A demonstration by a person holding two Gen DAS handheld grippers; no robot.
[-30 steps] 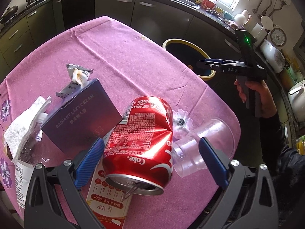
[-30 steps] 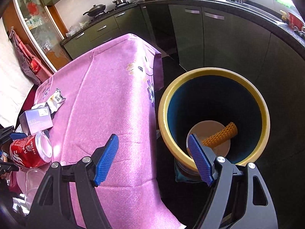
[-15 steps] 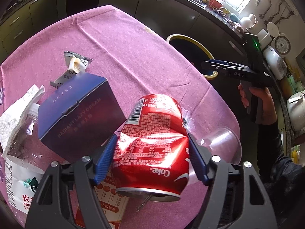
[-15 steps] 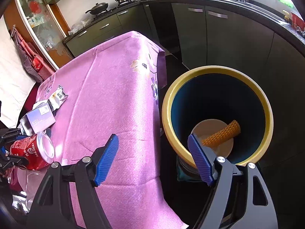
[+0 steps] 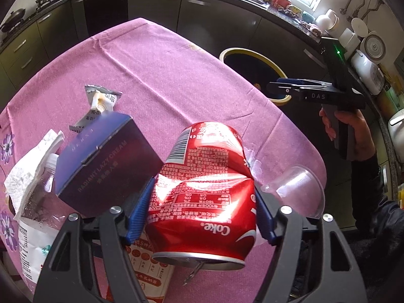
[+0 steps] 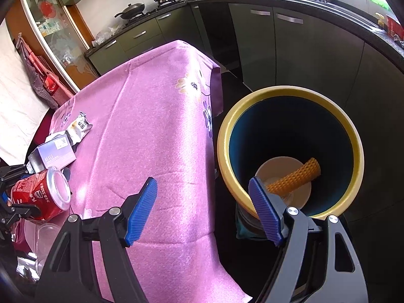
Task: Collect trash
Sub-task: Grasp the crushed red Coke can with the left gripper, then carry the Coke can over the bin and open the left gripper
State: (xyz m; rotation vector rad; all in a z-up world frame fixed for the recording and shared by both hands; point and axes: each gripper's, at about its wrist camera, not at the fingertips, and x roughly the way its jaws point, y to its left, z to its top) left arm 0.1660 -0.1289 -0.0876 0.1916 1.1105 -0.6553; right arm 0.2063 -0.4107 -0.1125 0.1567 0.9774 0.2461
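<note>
Pink floral tablecloth [image 5: 156, 75]; wok [image 6: 131, 8] on stove, white rice cooker [image 5: 367, 69] on counter.

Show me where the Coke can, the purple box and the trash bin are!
Coke can [image 5: 202, 194], left wrist view, on its dented red side.
Purple box [image 5: 106, 174], left wrist view, on its lettered face.
Trash bin [image 6: 290, 93], right wrist view, on its yellow rim.

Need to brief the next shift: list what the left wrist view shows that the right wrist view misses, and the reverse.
Left wrist only: the left gripper clamped on the dented red can, and the hand holding the other tool.
Right wrist only: the bin's inside, holding an orange mesh sleeve on a pale cup, and the open, empty right gripper.
Both: can, blue box, pink tablecloth, bin.
</note>
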